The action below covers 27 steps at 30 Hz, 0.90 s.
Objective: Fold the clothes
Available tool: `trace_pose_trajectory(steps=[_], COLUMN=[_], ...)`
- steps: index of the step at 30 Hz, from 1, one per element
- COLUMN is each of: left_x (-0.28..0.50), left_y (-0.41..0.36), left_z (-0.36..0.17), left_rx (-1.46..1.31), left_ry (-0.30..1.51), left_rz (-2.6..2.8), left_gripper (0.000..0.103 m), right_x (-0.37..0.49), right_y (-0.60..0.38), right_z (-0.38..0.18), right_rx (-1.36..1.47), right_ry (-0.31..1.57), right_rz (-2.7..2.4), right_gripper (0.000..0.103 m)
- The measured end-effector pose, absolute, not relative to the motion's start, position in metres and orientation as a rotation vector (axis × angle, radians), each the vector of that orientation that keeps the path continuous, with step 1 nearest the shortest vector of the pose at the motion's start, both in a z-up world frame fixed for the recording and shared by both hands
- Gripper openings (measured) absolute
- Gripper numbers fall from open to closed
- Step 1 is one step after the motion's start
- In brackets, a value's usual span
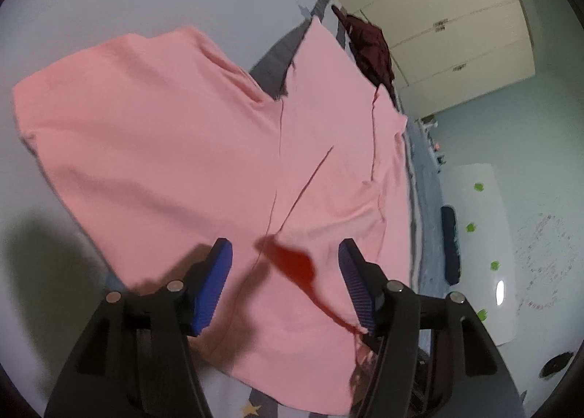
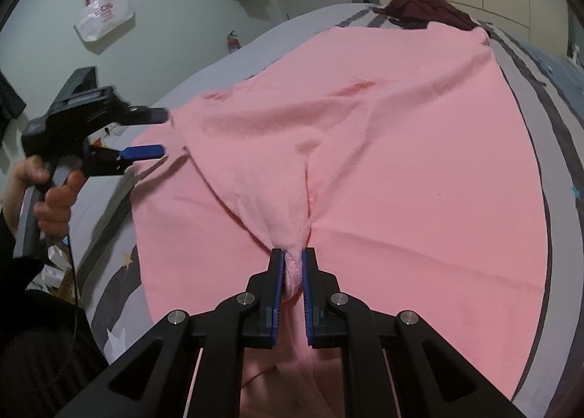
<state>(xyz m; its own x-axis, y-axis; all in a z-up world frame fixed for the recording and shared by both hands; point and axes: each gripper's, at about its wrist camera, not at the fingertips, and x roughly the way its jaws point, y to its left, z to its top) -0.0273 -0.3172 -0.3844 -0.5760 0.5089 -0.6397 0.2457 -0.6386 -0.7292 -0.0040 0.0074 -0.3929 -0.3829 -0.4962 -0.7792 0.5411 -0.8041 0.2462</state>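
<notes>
Both grippers work a pink garment [image 2: 401, 162] spread on the bed [image 2: 558, 272]. Risk: if the right gripper [image 2: 292, 264] pulls while the left gripper [image 1: 284, 272] grips nothing, the cloth may drag, bunch along the centre ridge and lose its flat lie, skewing the fold; the pinched fold could also slip out. Right jaws stand narrow, clamped on a bunched fold of pink cloth at the near edge. Left jaws stand fairly wide with nothing pressed between the pads; that gripper hovers at the garment's left edge, the cloth lying under it. A dark red garment [image 2: 427, 7] lies at the far end.
</notes>
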Motion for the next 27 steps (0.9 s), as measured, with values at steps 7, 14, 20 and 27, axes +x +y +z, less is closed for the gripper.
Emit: trace_pose_trajectory(steps=[7, 14, 20, 27], left_x=[-0.041, -0.062, -0.066, -0.065], left_y=[-0.304, -0.29, -0.286, -0.293], left_z=[-0.399, -0.411, -0.413, -0.395], left_rx=[-1.4, -1.409, -1.424, -1.323], left_ry=[-1.256, -1.27, -1.226, -1.187], left_rz=[2.261, 2.217, 2.247, 2.317], left_gripper=[0.058, 0.035, 0.002, 0.001], right_x=[-0.001, 0.002, 0.001, 0.002], right_y=[0.004, 0.001, 0.004, -0.002], right_z=[-0.396, -0.393, -0.392, -0.388], right_rx=[1.201, 1.181, 1.186, 1.179], right_ry=[0.049, 0.086, 0.083, 0.092], right_rz=[-2.193, -2.195, -2.197, -2.182], right_gripper=[0.009, 0.009, 0.009, 0.009])
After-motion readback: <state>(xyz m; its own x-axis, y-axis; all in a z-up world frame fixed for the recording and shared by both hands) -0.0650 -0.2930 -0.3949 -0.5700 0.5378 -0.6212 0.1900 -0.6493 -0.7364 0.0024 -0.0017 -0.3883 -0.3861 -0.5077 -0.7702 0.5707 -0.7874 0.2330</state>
